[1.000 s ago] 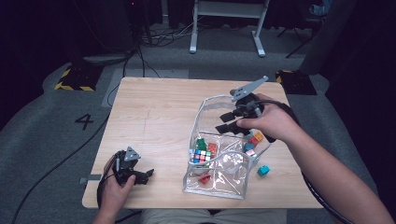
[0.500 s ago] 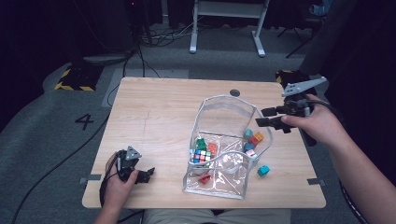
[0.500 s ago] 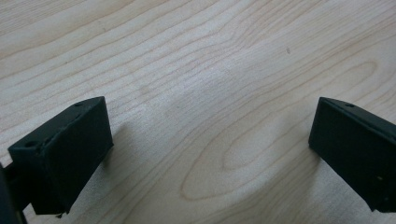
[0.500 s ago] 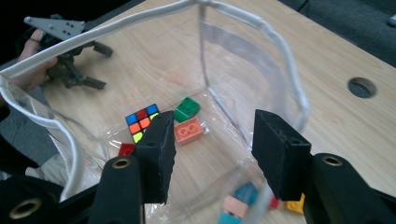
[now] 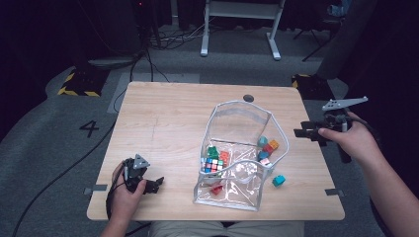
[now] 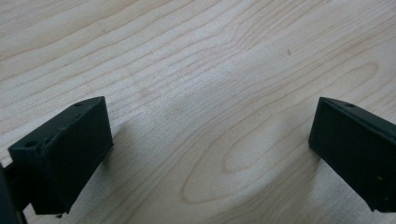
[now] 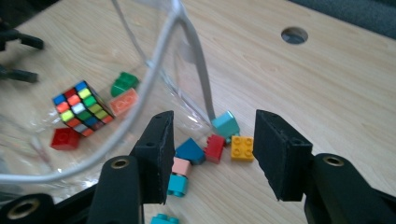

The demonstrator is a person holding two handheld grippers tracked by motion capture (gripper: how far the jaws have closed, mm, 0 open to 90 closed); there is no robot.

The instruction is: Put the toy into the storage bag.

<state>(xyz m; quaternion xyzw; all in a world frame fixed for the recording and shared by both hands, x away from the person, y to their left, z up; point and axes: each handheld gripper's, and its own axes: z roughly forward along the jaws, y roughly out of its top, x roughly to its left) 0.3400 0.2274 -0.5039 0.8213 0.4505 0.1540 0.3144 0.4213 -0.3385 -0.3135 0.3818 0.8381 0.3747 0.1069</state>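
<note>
The clear bag [image 5: 240,163] is sitting open on the table [image 5: 163,123], holding a cube [image 7: 81,108] and bricks [image 7: 123,95]. More bricks [image 7: 229,140] are lying just beside it. The right gripper [image 5: 310,133] is hovering near them, jaws apart and empty. The left gripper [image 5: 153,184] is resting open on bare wood.

Black tools [image 5: 309,133], apparently bare forearms

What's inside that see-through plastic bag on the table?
Inside the clear bag lie a puzzle cube, a green brick, an orange brick and a red brick. Creased plastic blurs anything else.
</note>
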